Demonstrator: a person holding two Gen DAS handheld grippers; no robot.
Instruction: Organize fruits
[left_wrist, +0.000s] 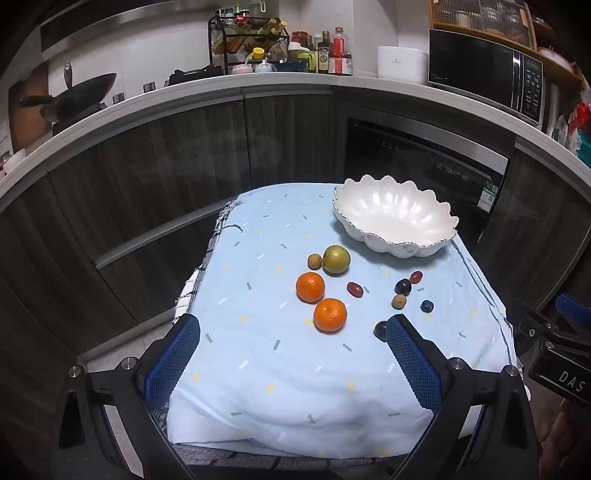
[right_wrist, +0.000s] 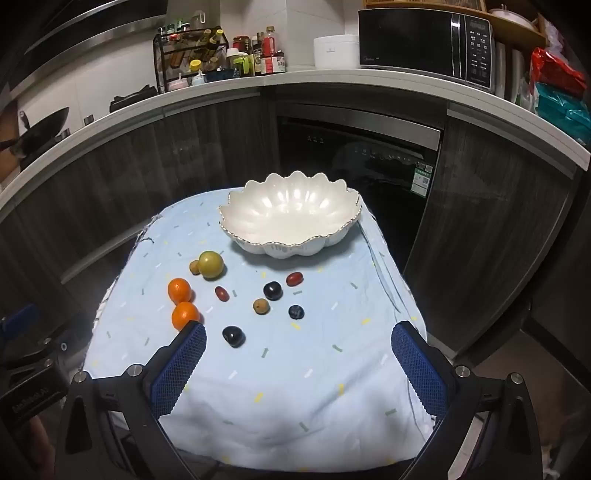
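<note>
A white scalloped bowl (left_wrist: 395, 218) (right_wrist: 290, 218) stands empty at the far end of the light blue cloth (left_wrist: 280, 369) (right_wrist: 295, 387). Loose fruit lies in front of it: two oranges (left_wrist: 330, 314) (right_wrist: 184, 314), a green apple (left_wrist: 336, 259) (right_wrist: 211, 264), red grapes (left_wrist: 355, 289) (right_wrist: 294, 278), dark plums (right_wrist: 273, 290) (right_wrist: 233, 336) and small brownish fruits (left_wrist: 314, 261) (right_wrist: 261, 306). My left gripper (left_wrist: 295, 332) hangs open above the near cloth, short of the oranges. My right gripper (right_wrist: 299, 339) is open too, nothing between its fingers, a plum just ahead.
Dark cabinet fronts and a built-in oven (right_wrist: 362, 155) stand behind the table. A counter carries a microwave (left_wrist: 487, 74), a bottle rack (left_wrist: 247, 40) and a wok (left_wrist: 81, 92). The cloth falls off at the table's left and right edges.
</note>
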